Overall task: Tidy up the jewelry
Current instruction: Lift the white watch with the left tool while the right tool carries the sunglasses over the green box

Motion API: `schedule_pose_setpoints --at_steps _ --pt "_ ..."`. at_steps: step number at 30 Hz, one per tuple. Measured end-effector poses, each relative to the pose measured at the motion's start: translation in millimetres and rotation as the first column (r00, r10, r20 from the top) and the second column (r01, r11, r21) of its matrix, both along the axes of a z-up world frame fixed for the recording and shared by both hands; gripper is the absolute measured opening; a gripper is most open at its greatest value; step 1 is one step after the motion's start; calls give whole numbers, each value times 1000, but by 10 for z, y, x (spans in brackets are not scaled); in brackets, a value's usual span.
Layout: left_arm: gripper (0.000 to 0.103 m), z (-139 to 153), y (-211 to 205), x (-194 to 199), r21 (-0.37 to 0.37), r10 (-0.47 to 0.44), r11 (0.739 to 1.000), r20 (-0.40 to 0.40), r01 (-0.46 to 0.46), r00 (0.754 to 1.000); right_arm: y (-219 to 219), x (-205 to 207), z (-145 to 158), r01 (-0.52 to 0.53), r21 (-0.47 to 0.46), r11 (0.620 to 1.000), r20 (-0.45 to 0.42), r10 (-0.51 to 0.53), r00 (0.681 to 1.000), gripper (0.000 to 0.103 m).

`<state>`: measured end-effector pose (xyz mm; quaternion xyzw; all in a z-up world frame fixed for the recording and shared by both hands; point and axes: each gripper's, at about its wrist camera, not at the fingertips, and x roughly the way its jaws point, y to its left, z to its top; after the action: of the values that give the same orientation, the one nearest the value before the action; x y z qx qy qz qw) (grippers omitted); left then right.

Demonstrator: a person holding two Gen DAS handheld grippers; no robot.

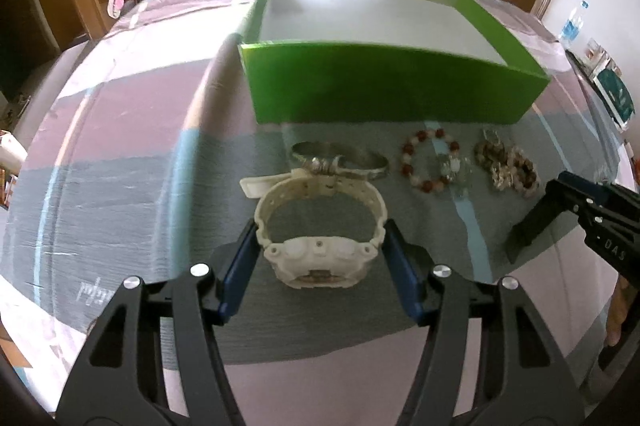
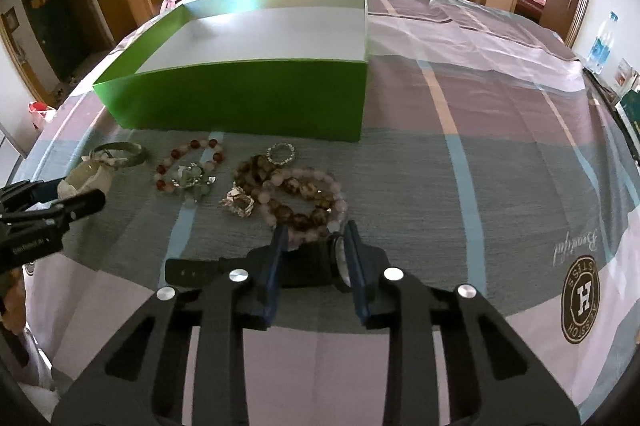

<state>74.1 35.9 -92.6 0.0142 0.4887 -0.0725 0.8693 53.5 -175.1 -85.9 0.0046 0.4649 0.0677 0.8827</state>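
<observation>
On the tablecloth (image 2: 500, 154) a round brown emblem (image 2: 581, 297) carries a large "H" ringed by small letters too distorted to read with certainty, and beside it stands a cursive word (image 2: 576, 243), seen upside down, that cannot be read surely. The right gripper (image 1: 532, 222), seen from the left wrist, bears white letters "DAS". The left gripper (image 2: 86, 204) has a small white label, illegible.

Daylight is admitted from blown-out windows behind. Glare is seen on the green box (image 1: 384, 86), slightly blurred. Edges are bent and vignetted by fisheye distortion.
</observation>
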Motion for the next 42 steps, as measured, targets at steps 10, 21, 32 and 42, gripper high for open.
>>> schedule_pose_setpoints --at_steps 10,21,32,42 --pt "62 -132 33 43 -1 12 1000 -42 -12 999 138 -53 -135 -35 -11 999 -38 35 999 76" --pt "61 -52 76 7 -25 13 1000 -13 -14 1000 145 -112 38 -55 -26 998 20 55 998 24" --pt "61 451 116 -196 -54 3 999 118 4 993 -48 -136 402 -12 4 1000 113 12 994 22" --pt "61 533 -8 -191 -60 -41 997 137 50 990 47 -60 357 -30 -8 1000 96 30 995 22"
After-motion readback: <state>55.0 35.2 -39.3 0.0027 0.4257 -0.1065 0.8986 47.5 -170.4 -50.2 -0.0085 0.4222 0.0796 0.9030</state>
